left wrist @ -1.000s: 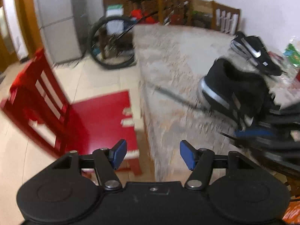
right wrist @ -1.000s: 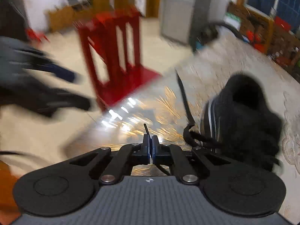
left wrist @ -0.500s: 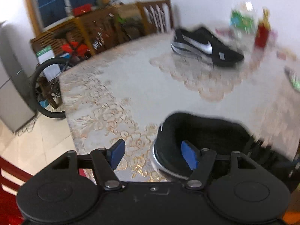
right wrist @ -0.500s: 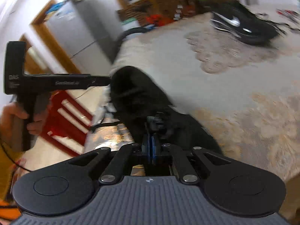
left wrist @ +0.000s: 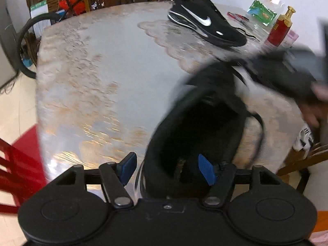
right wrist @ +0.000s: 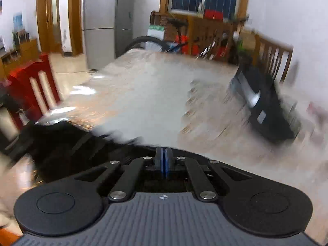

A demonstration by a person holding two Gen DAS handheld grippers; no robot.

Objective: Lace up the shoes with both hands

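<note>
table [left wrist: 123,65]: glossy patterned cover | near shoe [left wrist: 196,127]: black, soft collar, lain at the near edge, heel opening toward the left gripper [left wrist: 167,169], long axis running away from it | left gripper: spread, straddling the heel | right gripper [right wrist: 164,163]: pressed together (any lace between cannot be told) | second shoe [left wrist: 207,23]: far edge, well apart

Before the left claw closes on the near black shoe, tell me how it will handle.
The near shoe probably gives: its padded collar looks soft. It seems light and might slide on the glossy tablecloth. Its loose lace looks floppy and would trail.
</note>
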